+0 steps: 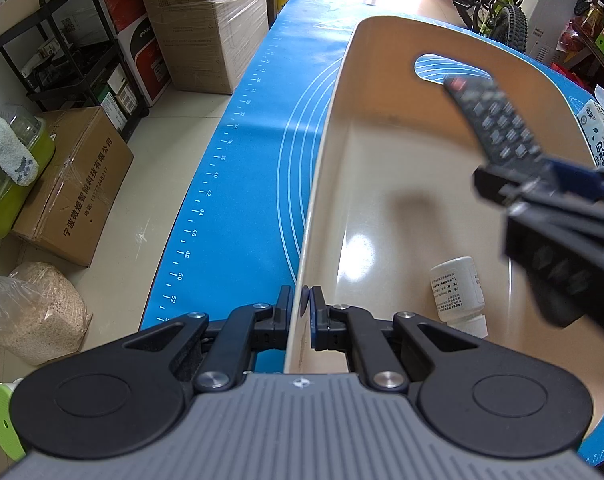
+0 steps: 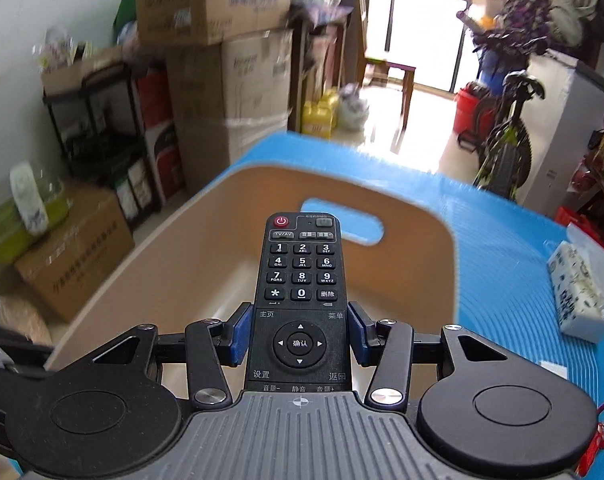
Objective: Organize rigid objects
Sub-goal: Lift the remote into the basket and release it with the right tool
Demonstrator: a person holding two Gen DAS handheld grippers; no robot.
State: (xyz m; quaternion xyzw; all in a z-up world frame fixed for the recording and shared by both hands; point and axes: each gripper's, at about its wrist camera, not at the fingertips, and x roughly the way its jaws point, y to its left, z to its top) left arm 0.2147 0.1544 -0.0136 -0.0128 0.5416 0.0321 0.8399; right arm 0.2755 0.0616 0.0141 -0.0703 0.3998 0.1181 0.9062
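The left gripper (image 1: 302, 312) is clamped on the near left wall of the beige bin (image 1: 381, 184), one finger outside and one inside, pointing level along the rim toward twelve o'clock. The right gripper (image 2: 300, 332) pinches the black remote control (image 2: 302, 280) across its middle, buttons up, its power-button end aimed at twelve o'clock over the bin's open interior. From the left wrist view that gripper enters from three o'clock, tilted down. A white bottle (image 1: 459, 292) lies on the bin floor. The bin sits on a blue mat (image 1: 238, 184), with a tissue pack (image 2: 581, 296) at three o'clock.
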